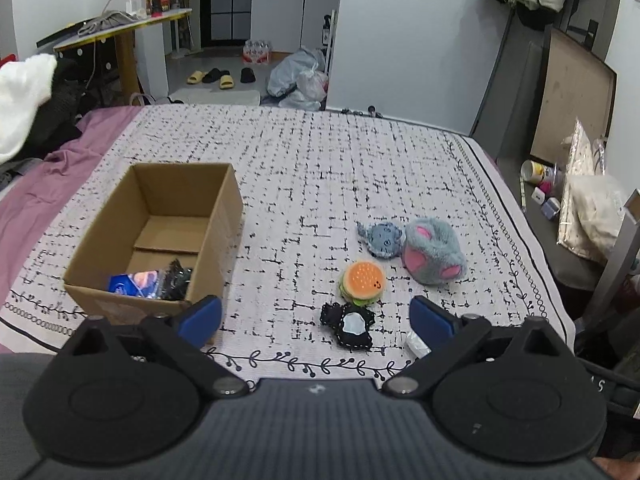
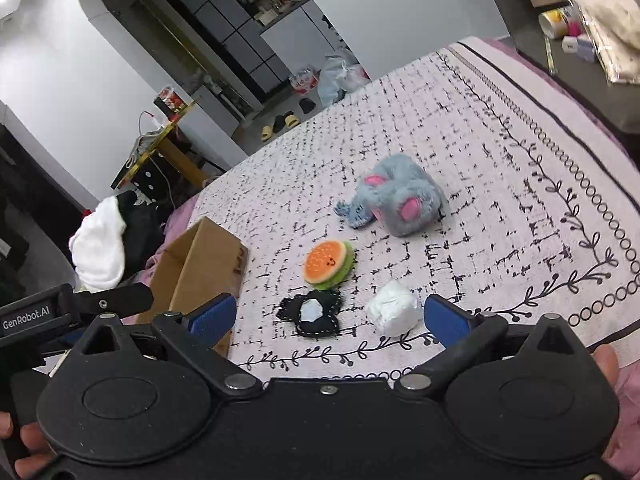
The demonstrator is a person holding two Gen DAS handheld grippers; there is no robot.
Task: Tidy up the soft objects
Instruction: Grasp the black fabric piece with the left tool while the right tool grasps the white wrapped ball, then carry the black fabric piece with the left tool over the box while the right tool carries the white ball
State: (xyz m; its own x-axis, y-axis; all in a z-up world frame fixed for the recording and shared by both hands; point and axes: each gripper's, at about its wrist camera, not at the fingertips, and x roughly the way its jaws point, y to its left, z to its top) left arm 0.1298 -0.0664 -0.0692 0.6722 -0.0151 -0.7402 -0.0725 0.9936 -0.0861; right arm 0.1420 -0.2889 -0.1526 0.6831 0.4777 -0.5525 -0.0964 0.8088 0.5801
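We hold both tools low over the near edge of the bed. Left gripper [image 1: 316,320]: blue pads spread wide, nothing between them. Right gripper [image 2: 330,318]: likewise spread wide and empty.

Nearest us on the patterned bedspread [image 1: 360,168], a black felt patch [image 1: 349,325] with a pale centre lies flat, just beside a white crumpled wad [image 2: 394,311] that sits close to the right gripper's right pad. Just beyond the patch, touching or nearly so, a burger plush [image 1: 362,282] rests tilted, orange bun facing up. Farther on, a grey furry plush with pink patches [image 1: 434,256] lies on its side, a small blue plush [image 1: 382,239] pressed against its left.

To the left, a cardboard box [image 1: 216,216] stands open; in its near corner we see a blue packet [image 1: 130,283] and something black [image 1: 176,280], unclear what. Beyond the bed: slippers [image 1: 212,77] on the floor.
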